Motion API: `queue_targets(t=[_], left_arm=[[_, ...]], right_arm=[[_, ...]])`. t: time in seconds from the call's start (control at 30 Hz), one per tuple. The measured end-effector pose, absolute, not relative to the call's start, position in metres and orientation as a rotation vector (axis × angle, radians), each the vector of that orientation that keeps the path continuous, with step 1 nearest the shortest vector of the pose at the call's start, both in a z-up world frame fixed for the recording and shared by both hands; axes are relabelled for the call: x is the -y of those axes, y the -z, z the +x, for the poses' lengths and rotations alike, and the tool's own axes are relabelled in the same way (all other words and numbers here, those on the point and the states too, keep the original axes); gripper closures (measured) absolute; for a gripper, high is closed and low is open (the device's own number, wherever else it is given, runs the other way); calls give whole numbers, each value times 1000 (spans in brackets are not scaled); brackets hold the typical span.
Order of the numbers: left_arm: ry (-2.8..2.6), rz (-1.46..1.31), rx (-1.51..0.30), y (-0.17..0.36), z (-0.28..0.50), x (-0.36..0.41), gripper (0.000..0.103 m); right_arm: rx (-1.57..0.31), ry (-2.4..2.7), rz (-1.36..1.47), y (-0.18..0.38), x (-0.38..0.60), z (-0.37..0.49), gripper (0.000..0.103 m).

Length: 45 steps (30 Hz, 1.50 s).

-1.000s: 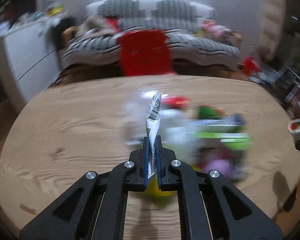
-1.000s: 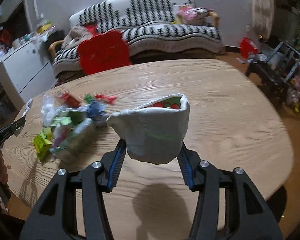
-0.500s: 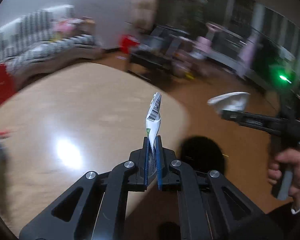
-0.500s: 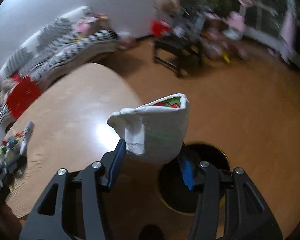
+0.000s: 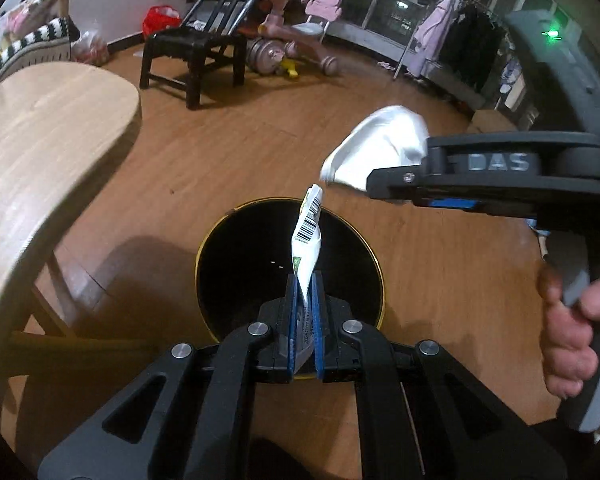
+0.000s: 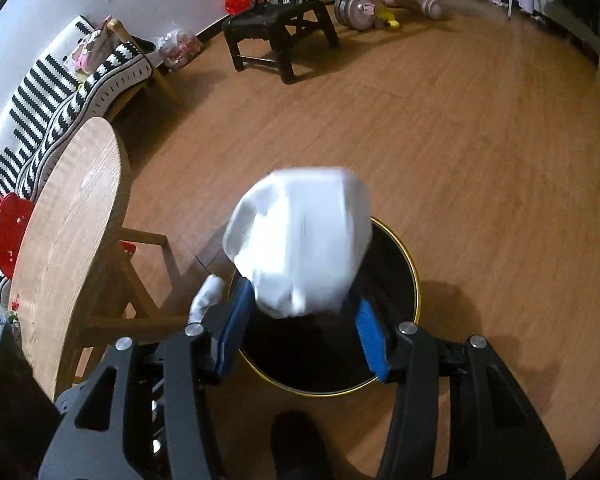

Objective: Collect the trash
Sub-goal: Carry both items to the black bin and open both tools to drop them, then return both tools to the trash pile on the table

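My left gripper (image 5: pixel 304 280) is shut on a thin white wrapper (image 5: pixel 308 236) with a barcode, which sticks up from its blue pads. It hangs over the mouth of a black bin with a gold rim (image 5: pixel 204 248) on the floor. My right gripper (image 6: pixel 300 300) holds a crumpled white bag (image 6: pixel 300 236) between its pads, above the bin's rim (image 6: pixel 416 292). The bag is blurred. In the left wrist view the right gripper (image 5: pixel 380 186) comes in from the right with the bag (image 5: pixel 380 144) at its tip, a hand (image 5: pixel 568 328) on its handle.
The round wooden table (image 5: pixel 40 128) (image 6: pixel 68 220) stands just left of the bin, its legs close to it. Across the wooden floor are a black stool (image 5: pixel 192 48) (image 6: pixel 280 28) and a pink ride-on toy (image 5: pixel 300 28). A striped sofa (image 6: pixel 60 92) lies beyond the table.
Both grippers have swung away from the table with its pile of wrappers and tipped down over the bin on the floor. Each still carries its piece of trash.
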<state>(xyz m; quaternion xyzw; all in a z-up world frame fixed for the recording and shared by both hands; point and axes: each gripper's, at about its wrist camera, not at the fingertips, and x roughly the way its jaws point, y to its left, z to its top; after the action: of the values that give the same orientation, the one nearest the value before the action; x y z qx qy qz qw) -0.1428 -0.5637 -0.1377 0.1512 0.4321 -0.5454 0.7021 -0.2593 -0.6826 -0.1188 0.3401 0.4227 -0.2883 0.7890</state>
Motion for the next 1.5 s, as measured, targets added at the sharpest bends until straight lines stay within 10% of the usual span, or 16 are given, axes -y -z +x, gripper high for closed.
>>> queue_targets(t=[0.1,0.27,0.33,0.4,0.6,1.5], left_arm=[[1212,323,-975,143,-138,563,97],[1202,295,-1012,159,-125,578,92],[1192,297,-1039,163,-121,583,67],[1160,290,-1029,162,-118,580,26],[1193,254,-957,124,-128,558,11],[343,97,-713,-8,2,20,7]], right_arm=[[-924,627,716,124,684,-252,68],[-938,677,737,128,692,-251,54],[-889,691,757,120,694,-257,28],[-872,693,754,115,694,-259,28],[-810,690,746,88,683,-262,23],[-834,-178,340,-21,260,2,18]])
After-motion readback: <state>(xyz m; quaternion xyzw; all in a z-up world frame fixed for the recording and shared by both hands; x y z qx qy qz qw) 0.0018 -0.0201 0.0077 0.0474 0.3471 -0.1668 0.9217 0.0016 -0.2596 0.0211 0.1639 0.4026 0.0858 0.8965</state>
